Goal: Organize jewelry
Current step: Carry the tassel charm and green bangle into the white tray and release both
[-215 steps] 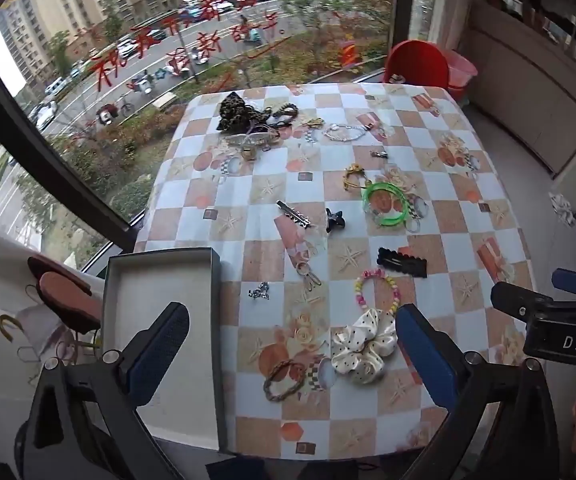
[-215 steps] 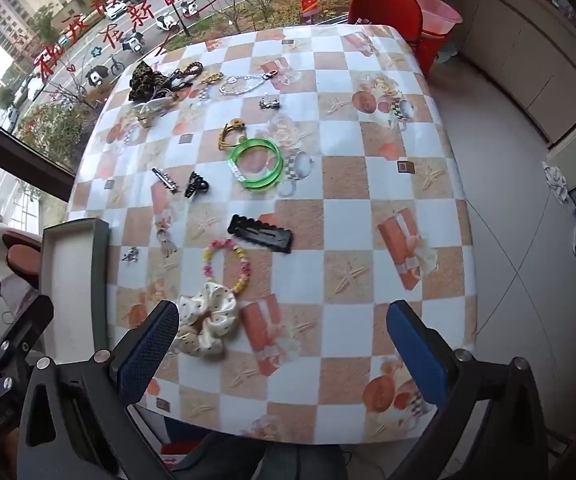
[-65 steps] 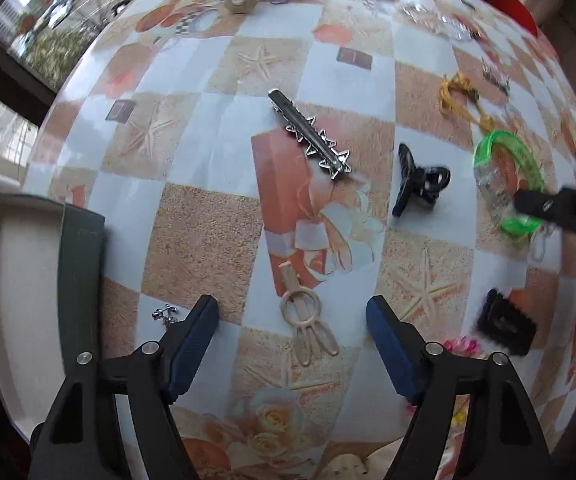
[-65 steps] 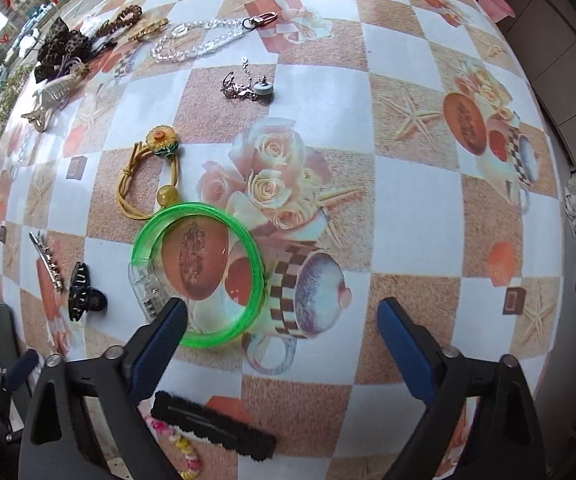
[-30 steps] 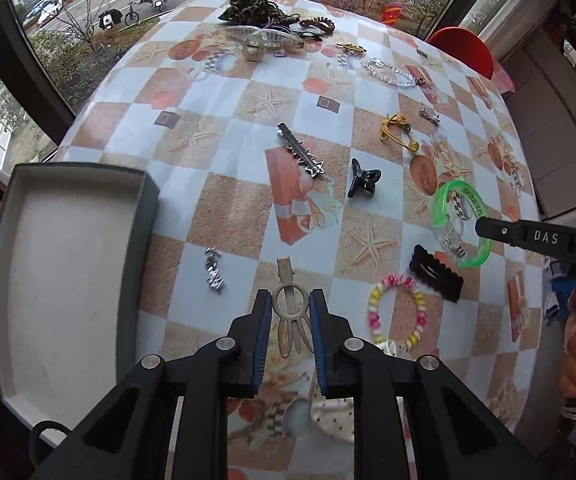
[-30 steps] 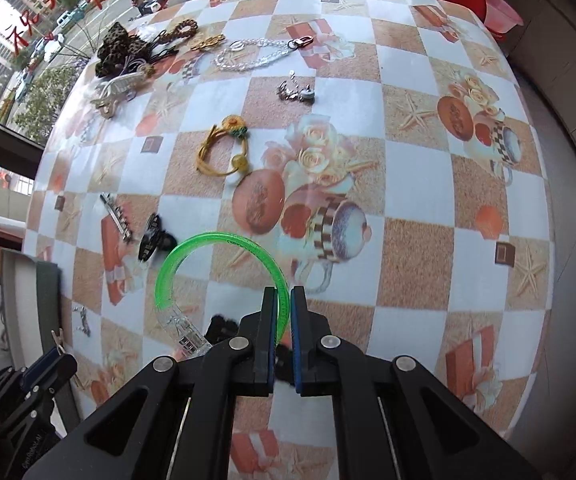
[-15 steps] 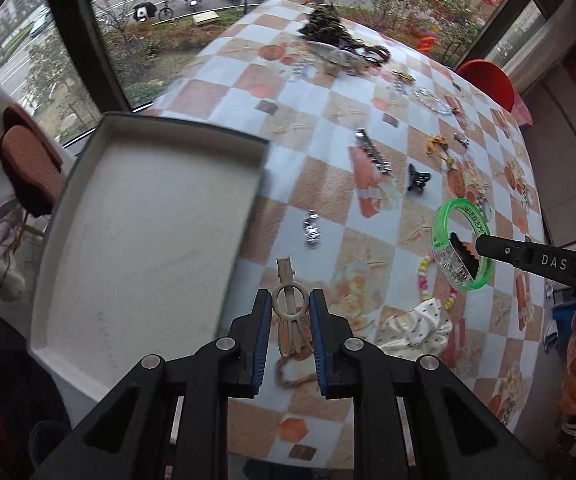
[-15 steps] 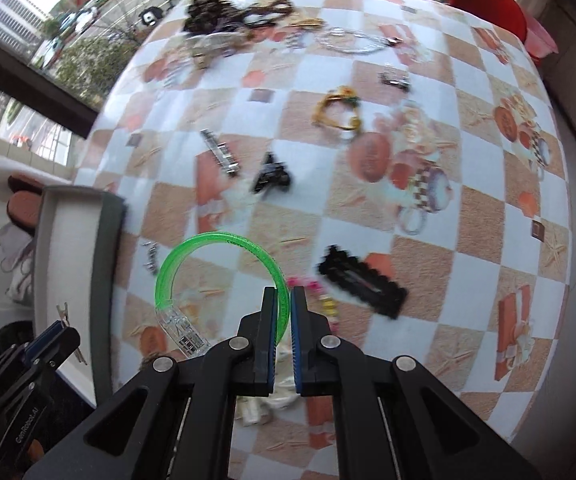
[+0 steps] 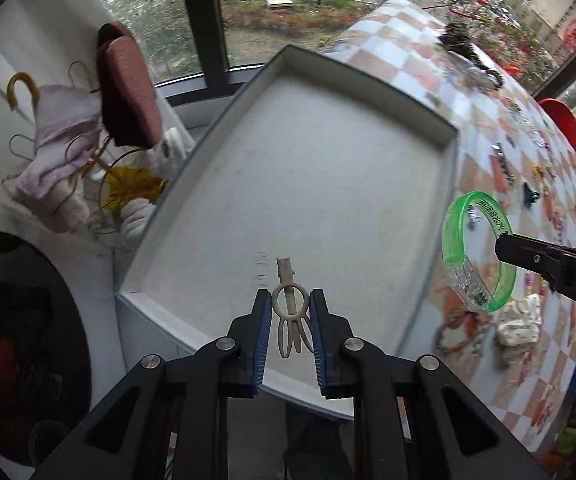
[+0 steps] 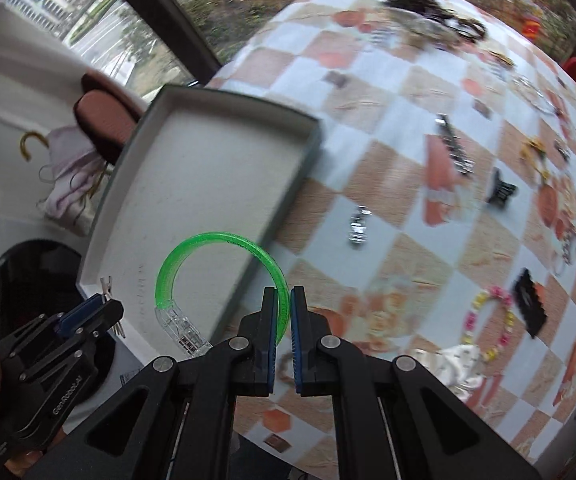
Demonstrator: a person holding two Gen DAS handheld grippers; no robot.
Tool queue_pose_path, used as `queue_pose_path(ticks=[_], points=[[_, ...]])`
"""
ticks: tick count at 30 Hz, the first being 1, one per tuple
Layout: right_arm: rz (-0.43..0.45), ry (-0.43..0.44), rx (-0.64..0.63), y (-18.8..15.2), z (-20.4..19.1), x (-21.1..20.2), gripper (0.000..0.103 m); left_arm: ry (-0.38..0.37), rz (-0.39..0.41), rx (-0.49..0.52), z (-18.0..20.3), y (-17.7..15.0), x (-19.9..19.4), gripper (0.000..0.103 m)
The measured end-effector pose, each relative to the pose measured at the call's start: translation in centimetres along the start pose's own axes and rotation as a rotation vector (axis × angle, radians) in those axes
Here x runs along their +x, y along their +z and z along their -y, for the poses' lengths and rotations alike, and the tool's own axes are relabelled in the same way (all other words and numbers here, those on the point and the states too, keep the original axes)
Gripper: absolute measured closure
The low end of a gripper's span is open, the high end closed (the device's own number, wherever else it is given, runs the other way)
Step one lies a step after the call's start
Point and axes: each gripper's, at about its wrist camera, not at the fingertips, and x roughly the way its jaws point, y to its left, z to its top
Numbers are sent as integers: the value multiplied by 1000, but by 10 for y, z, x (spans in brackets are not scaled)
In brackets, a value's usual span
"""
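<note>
Jewelry rides in both grippers: left gripper (image 9: 288, 312) pinching beige hair clip (image 9: 291, 312), right gripper (image 10: 283, 320) green bangle (image 10: 220, 280); lower each close over tray (image 9: 368, 80) before letting go.

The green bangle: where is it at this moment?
The green bangle is off the table, pinched by the right gripper over the near right edge of the grey tray, beside the left gripper.

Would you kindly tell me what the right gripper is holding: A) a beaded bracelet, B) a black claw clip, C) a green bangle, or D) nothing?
C: the right gripper is shut on the rim of the green bangle, held over the tray edge.
</note>
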Motion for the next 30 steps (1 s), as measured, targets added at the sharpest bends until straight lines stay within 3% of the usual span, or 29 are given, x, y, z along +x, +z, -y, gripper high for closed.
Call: queue_pose_path(ticks=[11,19,27,29,30], points=[[-75,-58,-96,13,-59,57,96,66,-35,19,-34,8,46,80],[-114,-97,-112,22,-66,87,96,98,-30,32,-33,7,59,79],[-130,-74,-109,23,-64,91,95,122,-41,51,-27,10,58,79],[-118,-52,-92,26,-62,85,93,129,-44,51,-27,11,58,79],[-109,-45,-87,27,-58,79,86,126,-46,49,-26,12,57,79]])
